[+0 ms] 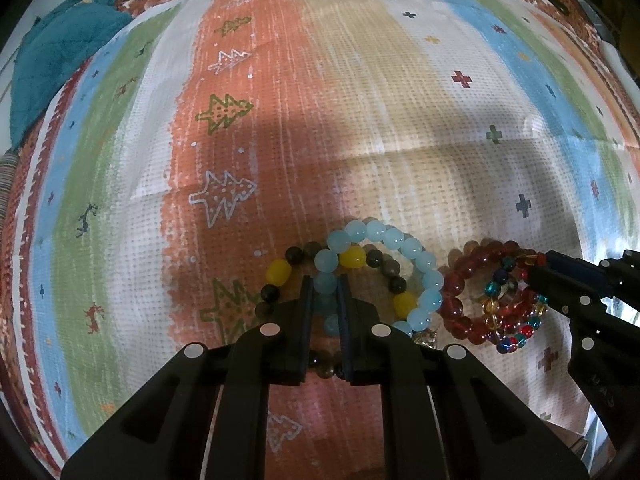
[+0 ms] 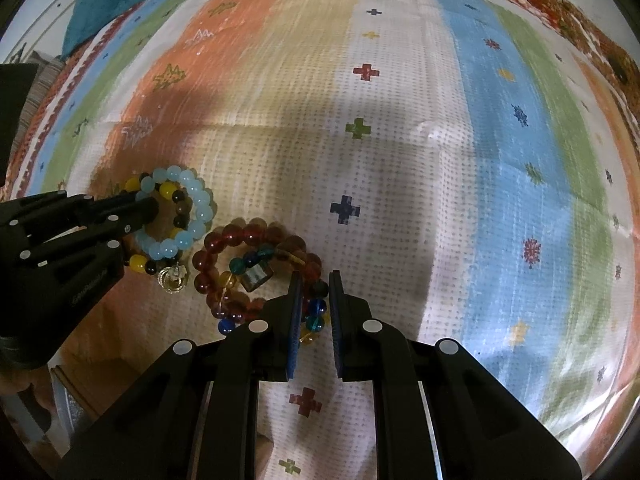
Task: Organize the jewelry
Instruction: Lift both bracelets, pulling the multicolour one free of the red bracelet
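Left gripper (image 1: 325, 288): jaws nearly together, clamped on the near arc of the light blue bracelet (image 1: 404, 248); one pale blue bead sits between the pads. Right gripper (image 2: 314, 284): jaws narrowly apart around the multicolour bracelet (image 2: 256, 256); blue, teal and amber beads lie in the gap, and I cannot tell whether the pads actually press on them.

Count: four beaded bracelets, in two overlapping pairs lying just beside each other on the tablecloth (image 2: 400, 200).
- Pair 1 (left): light blue bracelet, translucent round beads, resting on top of the dark bracelet (image 1: 276, 280), which has grey-brown beads broken by yellow oval ones (four yellow visible in the left wrist view). A small clear, metal-set charm (image 2: 173, 278) lies at this pair's near edge.
- Pair 2 (right): red bracelet (image 2: 224, 240) of glossy dark red-amber beads, with the multicolour bracelet across it; the latter carries one grey square bead.

Writing: raised lettering on the left gripper's body in the right wrist view, too blurred to read.

Tablecloth: textured, striped green, white, orange, tan and blue, printed with small crosses and tree shapes. Far off, beyond its left corner, a teal cloth (image 1: 52, 60) lies bunched.
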The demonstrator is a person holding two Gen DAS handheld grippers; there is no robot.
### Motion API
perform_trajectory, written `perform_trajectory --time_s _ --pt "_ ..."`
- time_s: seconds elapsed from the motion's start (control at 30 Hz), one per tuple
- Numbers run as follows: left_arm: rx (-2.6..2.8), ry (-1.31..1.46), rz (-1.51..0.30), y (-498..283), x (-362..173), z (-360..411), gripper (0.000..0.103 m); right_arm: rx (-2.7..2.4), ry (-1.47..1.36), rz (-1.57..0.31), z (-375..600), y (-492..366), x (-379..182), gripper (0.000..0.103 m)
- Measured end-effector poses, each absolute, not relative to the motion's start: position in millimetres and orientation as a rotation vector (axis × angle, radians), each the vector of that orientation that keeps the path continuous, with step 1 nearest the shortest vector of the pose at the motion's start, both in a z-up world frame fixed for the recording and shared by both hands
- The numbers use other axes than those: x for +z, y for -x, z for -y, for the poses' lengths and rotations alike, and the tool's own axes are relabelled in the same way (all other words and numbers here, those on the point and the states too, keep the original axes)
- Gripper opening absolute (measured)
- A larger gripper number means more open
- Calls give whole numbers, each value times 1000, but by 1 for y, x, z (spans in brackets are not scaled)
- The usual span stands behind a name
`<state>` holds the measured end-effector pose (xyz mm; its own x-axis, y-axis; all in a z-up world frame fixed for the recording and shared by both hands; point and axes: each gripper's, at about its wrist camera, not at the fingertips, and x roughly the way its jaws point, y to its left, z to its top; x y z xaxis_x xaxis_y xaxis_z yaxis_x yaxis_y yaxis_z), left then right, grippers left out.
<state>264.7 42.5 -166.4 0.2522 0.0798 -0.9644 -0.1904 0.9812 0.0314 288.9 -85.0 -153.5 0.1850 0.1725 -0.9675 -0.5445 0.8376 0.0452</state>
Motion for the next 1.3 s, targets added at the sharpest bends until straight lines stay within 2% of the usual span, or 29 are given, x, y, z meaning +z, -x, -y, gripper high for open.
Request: perform_trajectory --time_s 0.2,0.93,1.3 --pt "180 108 -1289 -262 -159 -43 11 516 346 -1282 87 -284 -149 11" --pt "163 162 -1144 -221 -89 -45 11 543 311 -1117 93 -246 -83 10" --pt "139 182 -1089 -200 -66 -40 11 537 293 -1068 98 -233 -70 10"
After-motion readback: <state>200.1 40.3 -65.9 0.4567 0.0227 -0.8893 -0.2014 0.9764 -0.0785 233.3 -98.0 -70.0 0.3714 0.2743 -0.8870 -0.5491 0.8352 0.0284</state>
